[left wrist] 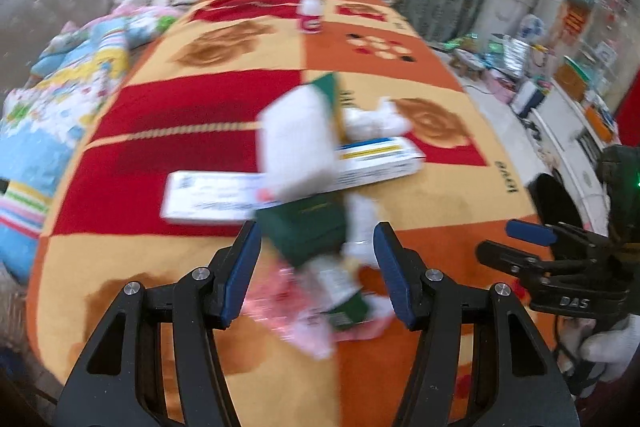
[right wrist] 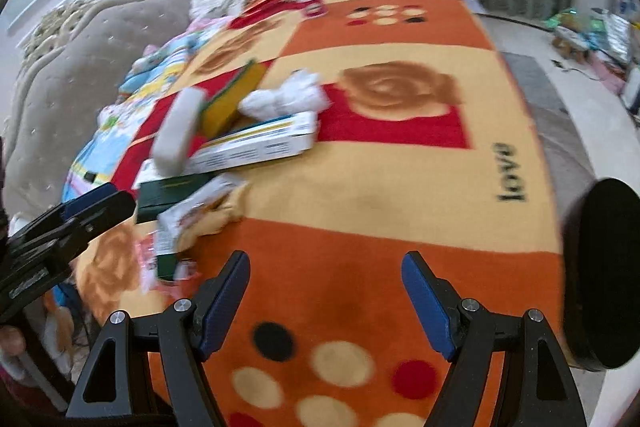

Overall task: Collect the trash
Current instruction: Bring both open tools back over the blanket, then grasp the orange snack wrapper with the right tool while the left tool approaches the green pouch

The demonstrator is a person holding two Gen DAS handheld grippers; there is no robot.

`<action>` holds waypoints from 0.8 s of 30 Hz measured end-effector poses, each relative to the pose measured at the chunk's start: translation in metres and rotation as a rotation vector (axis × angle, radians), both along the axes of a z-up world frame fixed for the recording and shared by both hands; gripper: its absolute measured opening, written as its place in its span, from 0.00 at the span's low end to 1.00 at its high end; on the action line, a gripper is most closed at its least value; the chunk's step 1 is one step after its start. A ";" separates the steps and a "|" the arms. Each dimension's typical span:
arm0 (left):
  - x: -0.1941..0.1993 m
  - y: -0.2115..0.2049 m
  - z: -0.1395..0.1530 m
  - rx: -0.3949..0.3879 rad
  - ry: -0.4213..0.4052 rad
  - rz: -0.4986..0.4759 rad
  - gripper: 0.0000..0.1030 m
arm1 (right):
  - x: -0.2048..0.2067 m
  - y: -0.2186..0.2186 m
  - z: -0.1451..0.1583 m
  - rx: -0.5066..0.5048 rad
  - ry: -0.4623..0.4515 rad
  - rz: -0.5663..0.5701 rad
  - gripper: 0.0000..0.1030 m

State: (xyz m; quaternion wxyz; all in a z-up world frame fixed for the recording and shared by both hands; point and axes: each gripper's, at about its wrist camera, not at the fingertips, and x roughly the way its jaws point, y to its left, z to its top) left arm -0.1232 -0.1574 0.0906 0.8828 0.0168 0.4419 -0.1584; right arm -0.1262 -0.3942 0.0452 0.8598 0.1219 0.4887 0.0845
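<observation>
A pile of trash lies on an orange, red and yellow blanket (left wrist: 200,99): a white box (left wrist: 298,143), a blue-and-yellow striped carton (left wrist: 380,157), a flat white carton (left wrist: 212,197), a dark green box (left wrist: 308,227), crumpled white tissue (left wrist: 376,119) and pink wrappers (left wrist: 288,311). My left gripper (left wrist: 316,239) is open and empty, its jaws either side of the green box and wrappers. My right gripper (right wrist: 326,267) is open and empty over bare blanket (right wrist: 360,187), right of the pile (right wrist: 240,143). The left gripper also shows at the left edge of the right wrist view (right wrist: 100,203).
A small white bottle with a red label (left wrist: 311,9) stands at the far end of the blanket. Patterned bedding (left wrist: 72,87) lies to the left, a headboard (right wrist: 80,67) behind it. Curtains hang at the back. Cluttered floor and shelves (left wrist: 560,87) are to the right.
</observation>
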 end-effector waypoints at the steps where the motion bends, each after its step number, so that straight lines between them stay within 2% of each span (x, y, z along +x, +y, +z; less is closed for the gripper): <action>1: 0.003 0.008 -0.002 0.005 0.004 0.019 0.56 | 0.004 0.010 -0.001 -0.002 0.002 0.019 0.74; 8: 0.016 0.057 -0.010 -0.014 0.033 0.125 0.56 | 0.033 0.060 -0.011 0.044 0.013 0.092 0.74; 15: 0.024 0.066 -0.010 -0.042 0.046 0.135 0.56 | 0.056 0.089 -0.014 0.111 0.006 0.124 0.73; 18: 0.033 0.061 -0.013 -0.051 0.057 0.132 0.56 | 0.066 0.093 -0.017 0.158 0.024 0.146 0.57; 24: 0.054 0.042 -0.026 -0.090 0.107 0.114 0.56 | 0.060 0.089 -0.021 -0.010 0.017 0.168 0.45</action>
